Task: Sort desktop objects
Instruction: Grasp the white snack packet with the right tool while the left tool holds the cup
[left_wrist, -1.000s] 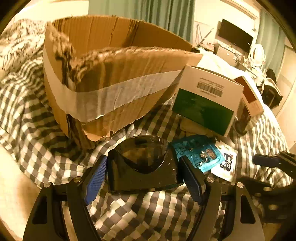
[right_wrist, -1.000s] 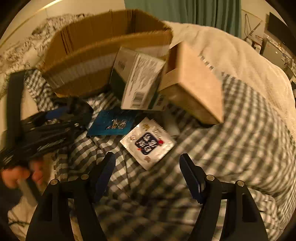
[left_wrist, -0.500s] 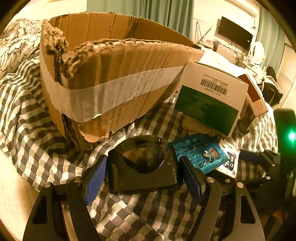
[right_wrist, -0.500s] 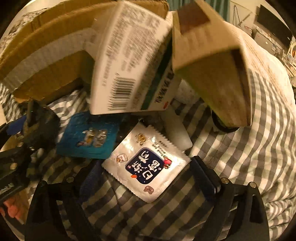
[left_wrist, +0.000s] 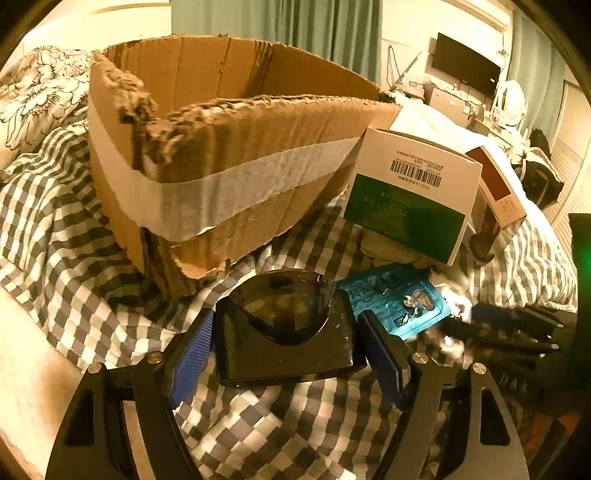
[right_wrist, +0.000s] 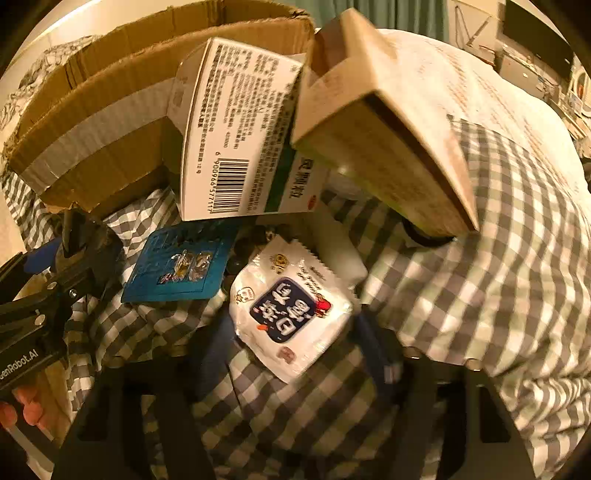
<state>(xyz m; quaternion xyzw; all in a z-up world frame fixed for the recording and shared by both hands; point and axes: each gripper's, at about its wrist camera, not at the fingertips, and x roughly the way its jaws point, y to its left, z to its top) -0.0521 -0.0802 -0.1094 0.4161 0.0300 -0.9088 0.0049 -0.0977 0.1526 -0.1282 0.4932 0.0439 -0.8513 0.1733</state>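
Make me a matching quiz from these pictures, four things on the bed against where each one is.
Things:
1. black holder
2. white sachet
3. blue packet
4. cardboard box

Places:
A. between the right gripper's fingers
B. behind the other items
C. between the left gripper's fingers
D. between holder and sachet

Pairs: 1-C, 2-A, 3-D, 4-B

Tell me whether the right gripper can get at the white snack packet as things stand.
Probably yes: the white snack packet lies flat on the checked blanket, already between the open fingers of the right gripper, with nothing on top of it.
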